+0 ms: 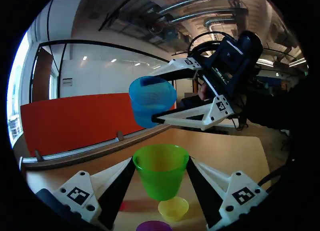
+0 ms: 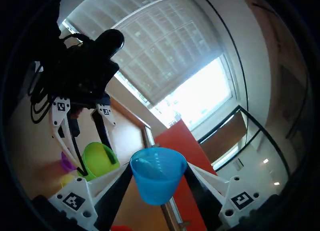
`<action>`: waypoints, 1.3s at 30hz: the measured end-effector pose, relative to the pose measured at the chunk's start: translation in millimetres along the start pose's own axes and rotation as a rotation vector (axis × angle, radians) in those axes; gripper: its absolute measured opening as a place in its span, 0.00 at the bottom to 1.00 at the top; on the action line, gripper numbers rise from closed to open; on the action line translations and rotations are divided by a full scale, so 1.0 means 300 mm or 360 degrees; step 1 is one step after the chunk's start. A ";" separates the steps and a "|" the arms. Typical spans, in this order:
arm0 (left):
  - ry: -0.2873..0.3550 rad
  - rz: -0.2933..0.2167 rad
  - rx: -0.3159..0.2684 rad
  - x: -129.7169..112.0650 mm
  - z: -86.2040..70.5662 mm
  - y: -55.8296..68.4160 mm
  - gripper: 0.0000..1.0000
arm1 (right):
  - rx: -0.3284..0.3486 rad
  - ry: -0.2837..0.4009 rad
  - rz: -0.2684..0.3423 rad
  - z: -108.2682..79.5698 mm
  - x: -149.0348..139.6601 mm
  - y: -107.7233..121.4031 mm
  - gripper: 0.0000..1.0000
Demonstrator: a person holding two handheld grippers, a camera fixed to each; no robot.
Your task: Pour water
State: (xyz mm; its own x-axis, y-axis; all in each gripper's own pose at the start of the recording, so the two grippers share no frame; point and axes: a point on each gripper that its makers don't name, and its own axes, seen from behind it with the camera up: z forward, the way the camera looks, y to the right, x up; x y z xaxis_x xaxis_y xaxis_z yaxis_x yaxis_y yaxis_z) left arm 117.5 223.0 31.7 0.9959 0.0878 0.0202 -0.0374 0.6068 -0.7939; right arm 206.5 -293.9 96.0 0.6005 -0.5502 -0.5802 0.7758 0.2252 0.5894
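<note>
Your left tongs grip the green cup; right tongs grip the tilted blue cup. Contents unclear.

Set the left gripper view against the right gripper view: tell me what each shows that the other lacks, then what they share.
Left gripper view: ceiling pipes overhead, and the blue cup seen from in front, higher than the green cup.
Right gripper view: a bright window with blinds behind it.
Shared: the right gripper with its jaws shut on the blue cup, the left gripper with its jaws shut on the green cup, the yellow cup, the purple cup and the red partition.
</note>
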 end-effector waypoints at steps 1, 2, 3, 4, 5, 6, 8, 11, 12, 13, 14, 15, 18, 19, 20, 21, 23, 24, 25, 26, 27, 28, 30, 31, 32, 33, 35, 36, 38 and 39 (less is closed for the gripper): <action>0.0000 0.0001 0.0000 0.001 0.000 0.001 0.88 | 0.0001 -0.0002 -0.0008 0.001 0.000 0.000 0.91; 0.0001 0.0001 0.0000 0.002 0.000 0.001 0.88 | 0.0002 -0.0004 -0.0017 0.002 -0.001 0.001 0.91; 0.0001 0.0002 -0.0001 0.002 -0.001 0.002 0.88 | 0.0003 -0.0005 -0.0027 0.002 -0.001 0.000 0.91; 0.0002 0.0002 -0.0002 0.003 -0.001 0.002 0.88 | 0.0004 -0.0005 -0.0036 0.003 -0.001 -0.001 0.91; 0.0002 0.0003 -0.0002 0.003 -0.001 0.002 0.88 | 0.0005 -0.0006 -0.0046 0.003 -0.001 -0.002 0.91; 0.0003 0.0003 -0.0003 0.003 -0.001 0.003 0.88 | 0.0007 -0.0007 -0.0055 0.003 0.000 -0.002 0.91; 0.0004 0.0003 -0.0003 0.003 -0.002 0.004 0.88 | 0.0010 -0.0008 -0.0069 0.004 0.000 -0.002 0.91; 0.0005 0.0003 -0.0006 0.003 -0.004 0.005 0.88 | 0.0016 -0.0013 -0.0092 0.005 0.000 -0.001 0.91; 0.0005 0.0004 -0.0006 0.003 -0.005 0.004 0.88 | 0.0017 -0.0015 -0.0101 0.005 0.000 0.000 0.91; 0.0005 0.0004 -0.0005 0.003 -0.006 0.004 0.88 | 0.0018 -0.0017 -0.0108 0.006 -0.001 0.000 0.91; 0.0005 0.0004 -0.0004 0.003 -0.006 0.003 0.88 | 0.0019 -0.0019 -0.0116 0.007 -0.001 0.000 0.91; 0.0005 0.0004 -0.0002 0.004 -0.007 0.002 0.88 | 0.0019 -0.0021 -0.0123 0.007 -0.001 0.000 0.91; 0.0007 0.0003 0.0000 0.005 -0.007 0.002 0.88 | 0.0020 -0.0024 -0.0142 0.009 0.000 0.003 0.91; 0.0007 0.0002 0.0000 0.005 -0.007 0.001 0.88 | 0.0020 -0.0026 -0.0148 0.010 0.002 0.004 0.91; 0.0008 0.0000 0.0000 0.004 -0.007 0.001 0.88 | 0.0020 -0.0027 -0.0154 0.010 0.003 0.004 0.91; 0.0008 0.0000 -0.0001 0.005 -0.007 0.001 0.88 | 0.0021 -0.0028 -0.0161 0.011 0.004 0.005 0.91; 0.0008 0.0001 -0.0002 0.006 -0.006 0.002 0.88 | 0.0022 -0.0031 -0.0175 0.012 0.006 0.005 0.91; 0.0008 0.0002 -0.0003 0.007 -0.006 0.002 0.88 | 0.0023 -0.0032 -0.0181 0.012 0.006 0.005 0.91; 0.0009 0.0003 -0.0003 0.007 -0.005 0.003 0.88 | 0.0024 -0.0033 -0.0186 0.013 0.008 0.005 0.91; 0.0009 0.0004 -0.0003 0.007 -0.005 0.003 0.88 | 0.0026 -0.0034 -0.0191 0.013 0.009 0.004 0.91; 0.0009 0.0005 -0.0004 0.007 -0.004 0.003 0.88 | 0.0026 -0.0034 -0.0196 0.013 0.009 0.004 0.91; 0.0010 0.0004 -0.0004 0.007 -0.004 0.003 0.88 | 0.0027 -0.0035 -0.0202 0.013 0.009 0.003 0.91; 0.0011 0.0003 -0.0004 0.008 -0.004 0.003 0.88 | 0.0027 -0.0037 -0.0212 0.014 0.009 0.000 0.91; 0.0011 0.0002 -0.0003 0.008 -0.004 0.002 0.88 | 0.0029 -0.0039 -0.0218 0.014 0.008 -0.001 0.91; 0.0011 0.0002 -0.0003 0.007 -0.005 0.002 0.88 | 0.0031 -0.0040 -0.0224 0.014 0.008 -0.003 0.91; 0.0011 0.0002 -0.0002 0.007 -0.005 0.001 0.88 | 0.0032 -0.0042 -0.0229 0.014 0.007 -0.004 0.91; 0.0009 0.0002 0.0002 0.006 -0.006 -0.001 0.88 | 0.0034 -0.0045 -0.0242 0.014 0.006 -0.005 0.91; 0.0009 0.0001 0.0003 0.006 -0.006 -0.001 0.88 | 0.0034 -0.0046 -0.0246 0.014 0.007 -0.006 0.91; 0.0011 -0.0001 0.0004 0.007 -0.006 -0.002 0.88 | 0.0033 -0.0044 -0.0253 0.015 0.010 -0.005 0.91; 0.0012 -0.0002 0.0004 0.007 -0.006 -0.002 0.88 | 0.0033 -0.0043 -0.0255 0.015 0.012 -0.006 0.91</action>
State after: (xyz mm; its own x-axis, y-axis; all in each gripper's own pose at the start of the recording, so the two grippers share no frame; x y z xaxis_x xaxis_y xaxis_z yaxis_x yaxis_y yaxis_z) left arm 119.9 221.3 31.1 0.9966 0.0809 0.0163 -0.0364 0.6088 -0.7925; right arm 206.5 -299.9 95.5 0.4636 -0.5992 -0.6527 0.8570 0.1163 0.5020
